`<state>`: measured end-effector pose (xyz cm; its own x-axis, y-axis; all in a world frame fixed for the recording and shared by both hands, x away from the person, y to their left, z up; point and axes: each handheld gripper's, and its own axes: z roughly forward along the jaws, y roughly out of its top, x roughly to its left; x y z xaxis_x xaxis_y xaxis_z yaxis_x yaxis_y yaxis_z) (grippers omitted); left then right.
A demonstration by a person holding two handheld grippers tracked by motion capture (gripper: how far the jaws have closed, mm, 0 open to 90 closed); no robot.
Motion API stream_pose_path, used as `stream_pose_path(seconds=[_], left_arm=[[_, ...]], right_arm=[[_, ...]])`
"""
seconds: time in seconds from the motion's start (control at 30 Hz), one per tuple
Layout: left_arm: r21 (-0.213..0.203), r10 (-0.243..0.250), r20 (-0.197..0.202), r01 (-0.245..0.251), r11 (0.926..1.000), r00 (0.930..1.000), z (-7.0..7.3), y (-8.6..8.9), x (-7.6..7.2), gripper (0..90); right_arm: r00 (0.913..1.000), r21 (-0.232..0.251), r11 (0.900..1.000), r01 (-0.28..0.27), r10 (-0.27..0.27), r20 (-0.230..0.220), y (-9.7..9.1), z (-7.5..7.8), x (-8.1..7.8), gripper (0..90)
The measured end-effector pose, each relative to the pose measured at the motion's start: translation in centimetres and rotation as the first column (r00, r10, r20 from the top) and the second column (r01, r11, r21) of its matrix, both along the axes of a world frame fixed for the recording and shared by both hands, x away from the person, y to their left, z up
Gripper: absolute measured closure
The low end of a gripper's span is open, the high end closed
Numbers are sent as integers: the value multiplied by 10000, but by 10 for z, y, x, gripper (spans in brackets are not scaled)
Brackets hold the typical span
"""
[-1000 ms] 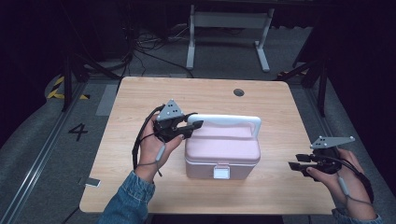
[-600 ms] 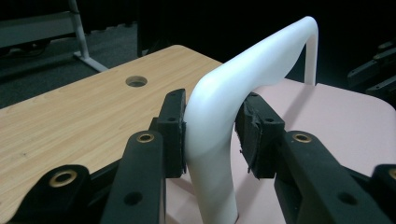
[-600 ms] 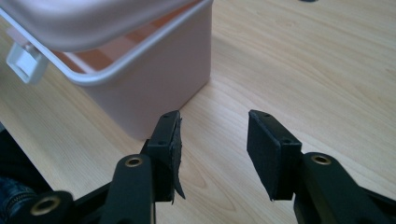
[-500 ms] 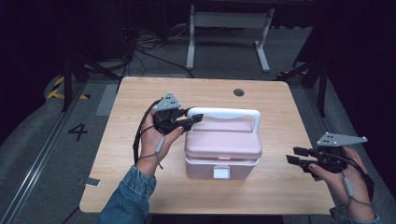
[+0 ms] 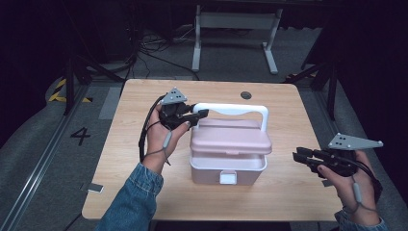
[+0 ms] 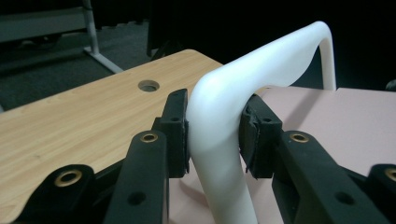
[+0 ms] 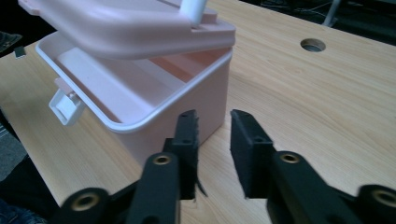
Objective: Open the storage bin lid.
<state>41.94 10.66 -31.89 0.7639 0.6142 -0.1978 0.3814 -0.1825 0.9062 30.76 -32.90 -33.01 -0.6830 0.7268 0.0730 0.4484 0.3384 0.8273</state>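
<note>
A pink box [image 5: 228, 169] with a white latch [image 5: 228, 178] stands mid-table. Its lid [image 5: 231, 137] is tilted up off the base, so a gap shows at the front edge. My left gripper [image 5: 202, 114] is shut on the left bend of the white handle [image 5: 235, 109], and both pads press the handle [image 6: 219, 116] in the left gripper view. My right gripper [image 5: 298, 156] hovers right of the box, apart from it. Its jaws have just been closing with nothing between them, and a gap remains. The right gripper [image 7: 214, 135] faces the box's corner [image 7: 205, 98] and raised lid [image 7: 116, 23].
The wooden table [image 5: 144, 192] has a round cable hole [image 5: 246, 95] near its far edge. A white metal frame [image 5: 231, 29] stands on the floor beyond it. A floor mark "4" [image 5: 80, 136] lies left of the table.
The handle has swung up and the lid has lifted off the base, pulled by my left gripper. My right gripper's jaws stand narrower than before.
</note>
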Motion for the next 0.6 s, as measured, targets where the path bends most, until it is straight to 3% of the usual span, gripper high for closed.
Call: stream_pose_path(seconds=[0.23,0.47,0.6], left_arm=[[-321,263,-31,-264,9991,9996,-2,-1,5,677],[-195,625,93,-623,9979,9980,1,-3,10,677],[-259,705,-1,-705,9972,9975,4,-4,12,680]], right_arm=[[9993,136,9994,-316,313,227,7,4,5,826],[9963,95,9969,-784,780,372,22,3,13,838],[9929,216,9941,-1063,1049,565,31,3,15,900]])
